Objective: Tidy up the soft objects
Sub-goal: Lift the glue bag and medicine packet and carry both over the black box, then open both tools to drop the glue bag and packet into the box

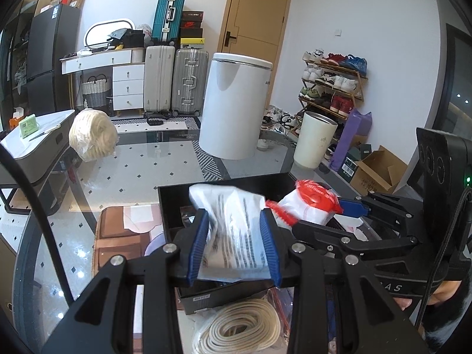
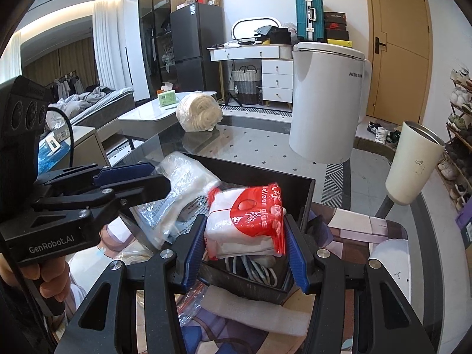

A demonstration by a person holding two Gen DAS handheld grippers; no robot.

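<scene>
My left gripper is shut on a white plastic packet with printed text, held over the black box. My right gripper is shut on a red-and-white packet, also over the black box. The right gripper with its red packet shows in the left wrist view, just right of the white packet. The left gripper and its white packet show in the right wrist view. White cables lie inside the box.
A coil of cream rope lies in front of the box. A bagged bundle of cream yarn sits at the far left of the glass table. A white bin and a cream tumbler stand at the back.
</scene>
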